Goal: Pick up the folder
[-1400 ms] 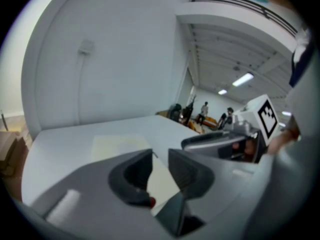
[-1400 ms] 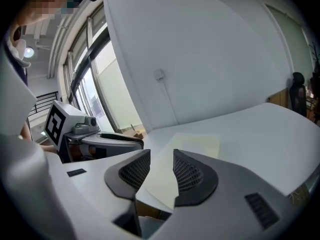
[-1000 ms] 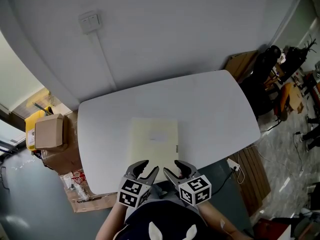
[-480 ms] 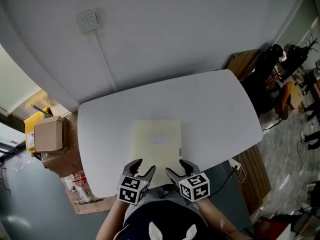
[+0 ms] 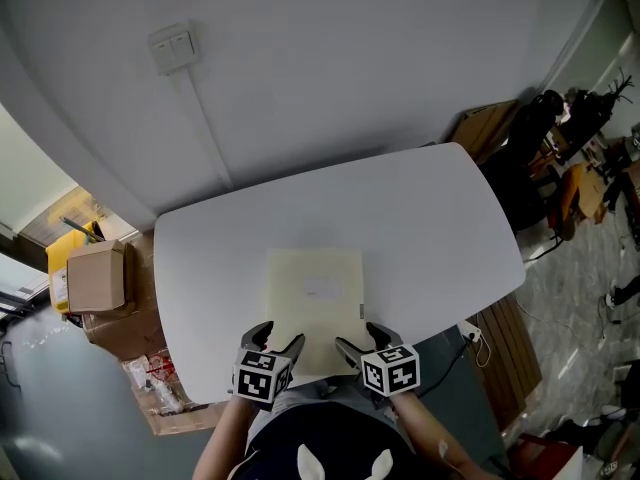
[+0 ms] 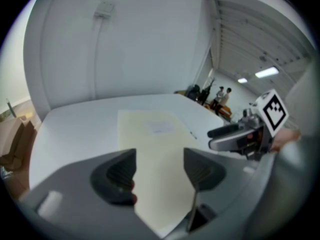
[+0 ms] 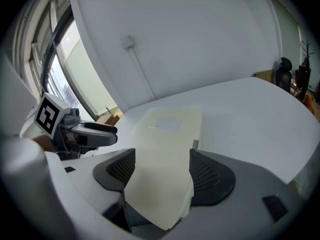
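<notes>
White table (image 5: 430, 218) carries a cream folder (image 5: 313, 298) flat by its front edge, long axis pointing away from the person; left gripper (image 5: 276, 338) and right gripper (image 5: 362, 338) meet its near short edge, equally close, jaws opening wide, nothing gripped

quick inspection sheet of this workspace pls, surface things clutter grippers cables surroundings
surface: white rounded table, only the folder on it
job's things: pale yellow flat folder, lying flat near the front edge
clutter: nothing seen
grippers: left tongs and right tongs both opening, folder's near edge between each pair of jaws, pads not pressing
cables: white socket block with lead on the floor right of the table
surroundings: brown cardboard box left of the table; white wall switch
</notes>
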A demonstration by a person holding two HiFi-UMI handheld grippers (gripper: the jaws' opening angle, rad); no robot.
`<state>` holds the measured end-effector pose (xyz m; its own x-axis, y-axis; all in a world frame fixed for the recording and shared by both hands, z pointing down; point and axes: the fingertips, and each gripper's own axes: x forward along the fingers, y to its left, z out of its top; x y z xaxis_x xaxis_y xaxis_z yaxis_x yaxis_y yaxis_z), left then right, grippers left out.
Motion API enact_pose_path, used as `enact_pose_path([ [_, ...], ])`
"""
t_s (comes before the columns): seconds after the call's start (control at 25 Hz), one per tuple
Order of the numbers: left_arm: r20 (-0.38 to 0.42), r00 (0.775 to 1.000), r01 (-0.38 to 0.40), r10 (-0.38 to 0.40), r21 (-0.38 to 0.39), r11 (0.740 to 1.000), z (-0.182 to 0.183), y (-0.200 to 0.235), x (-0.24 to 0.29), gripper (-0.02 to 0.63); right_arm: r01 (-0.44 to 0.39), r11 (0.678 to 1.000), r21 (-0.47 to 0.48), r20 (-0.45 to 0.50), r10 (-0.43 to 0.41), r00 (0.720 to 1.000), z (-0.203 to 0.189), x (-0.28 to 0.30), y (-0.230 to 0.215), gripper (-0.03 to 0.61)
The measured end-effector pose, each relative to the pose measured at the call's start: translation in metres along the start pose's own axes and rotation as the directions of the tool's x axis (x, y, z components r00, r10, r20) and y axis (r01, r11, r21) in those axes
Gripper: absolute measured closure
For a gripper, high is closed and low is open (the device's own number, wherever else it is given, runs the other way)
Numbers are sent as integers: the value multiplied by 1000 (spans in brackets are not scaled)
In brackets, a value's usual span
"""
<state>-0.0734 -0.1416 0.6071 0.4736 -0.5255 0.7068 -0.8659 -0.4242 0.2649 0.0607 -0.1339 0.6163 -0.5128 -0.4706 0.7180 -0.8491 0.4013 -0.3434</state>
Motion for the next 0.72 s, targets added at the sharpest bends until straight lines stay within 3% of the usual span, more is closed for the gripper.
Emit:
enact_pose_path([
  [0.72, -132, 991, 27, -34, -55, 998, -22, 32, 27, 302, 20, 994, 112, -112, -8, 994, -17, 29, -29, 278],
])
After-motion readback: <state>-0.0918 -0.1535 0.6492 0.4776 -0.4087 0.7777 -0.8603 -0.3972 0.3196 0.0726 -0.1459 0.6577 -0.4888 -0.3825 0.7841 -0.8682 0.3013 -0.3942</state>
